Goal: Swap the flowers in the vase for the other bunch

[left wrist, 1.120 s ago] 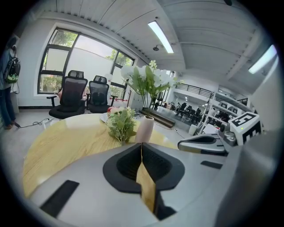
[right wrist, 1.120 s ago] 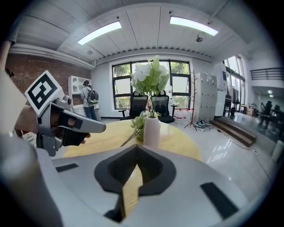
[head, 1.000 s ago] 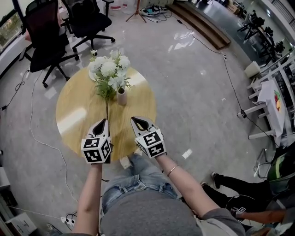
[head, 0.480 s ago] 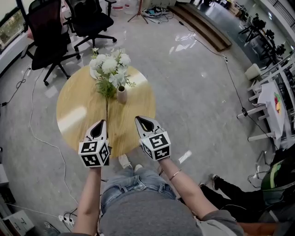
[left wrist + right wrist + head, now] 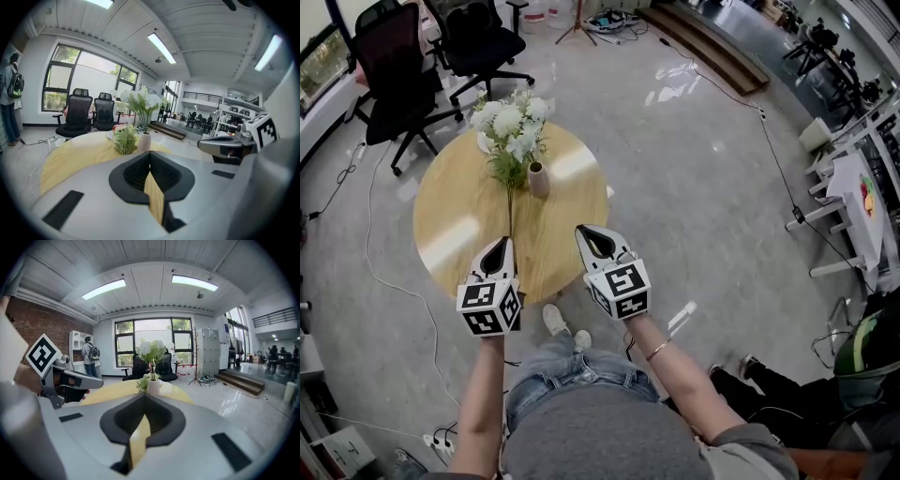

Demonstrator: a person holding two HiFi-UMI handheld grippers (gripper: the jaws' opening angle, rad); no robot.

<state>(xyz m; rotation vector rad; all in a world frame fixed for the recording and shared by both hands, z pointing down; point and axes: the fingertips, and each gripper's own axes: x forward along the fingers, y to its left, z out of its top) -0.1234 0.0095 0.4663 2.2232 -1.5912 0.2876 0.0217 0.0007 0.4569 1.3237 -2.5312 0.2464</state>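
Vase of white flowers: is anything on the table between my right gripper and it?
Nothing visible. Only bare tabletop lies between the right gripper and the vase. The other bunch lies left of the vase, its stem pointing back toward the left gripper, off that line.

Open-plan office/lab w/ swivel chairs (image 5: 389,75), lockers (image 5: 206,352), big windows (image 5: 183,341).
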